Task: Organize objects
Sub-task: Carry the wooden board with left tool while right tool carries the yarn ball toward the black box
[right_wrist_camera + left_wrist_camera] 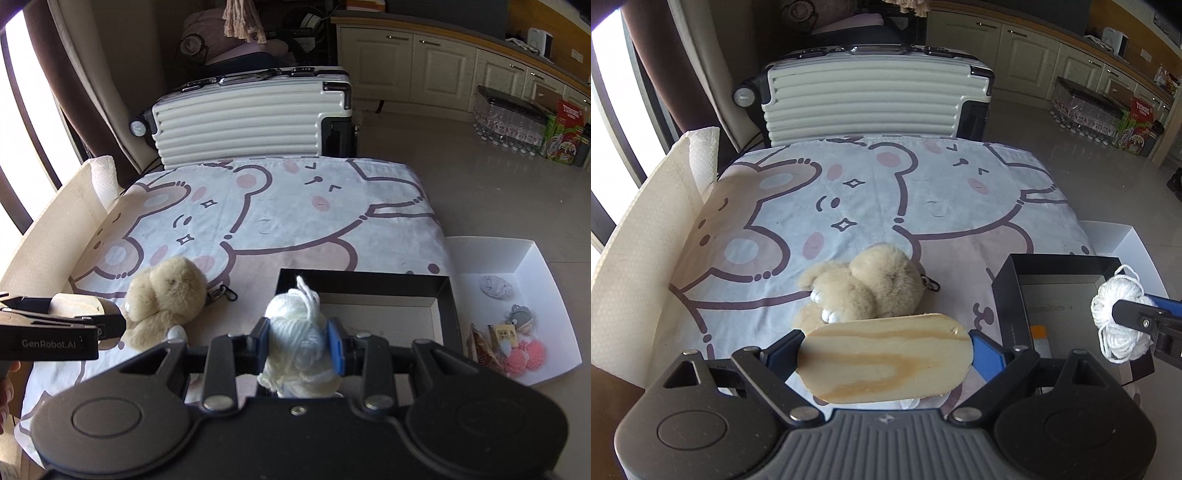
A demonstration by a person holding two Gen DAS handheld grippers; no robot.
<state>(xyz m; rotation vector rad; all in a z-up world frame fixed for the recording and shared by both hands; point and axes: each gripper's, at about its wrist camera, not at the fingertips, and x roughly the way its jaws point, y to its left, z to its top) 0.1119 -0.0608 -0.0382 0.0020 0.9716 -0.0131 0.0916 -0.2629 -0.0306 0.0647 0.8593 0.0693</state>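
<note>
So both grippers have something in them right now. The left gripper is clamped across the ends of an oval wooden board, jaws spread wide with the blue pads pressed on each end, held flat above the near edge of the table. The right gripper is squeezed tight on a ball of white yarn, a loose loop of strand sticking up at 12 o'clock from the ball.

On the cartoon bear tablecloth, a tan plush bunny keychain lies just past the board at about 12 o'clock from the left gripper, its black clip poking out at the 3 o'clock side. In the right wrist view the bunny sits at 10 o'clock from the yarn.

An open black box sits on the table's near right corner, directly behind the yarn at 12 to 1 o'clock; most of what shows of its inside looks bare. Further out at 3 o'clock, off the table edge, there's a white tray with a grey ball, a small grey plush, pink pom-poms and a snack packet in it.

A white ribbed suitcase stands beyond the table's far edge at 12 o'clock.
</note>
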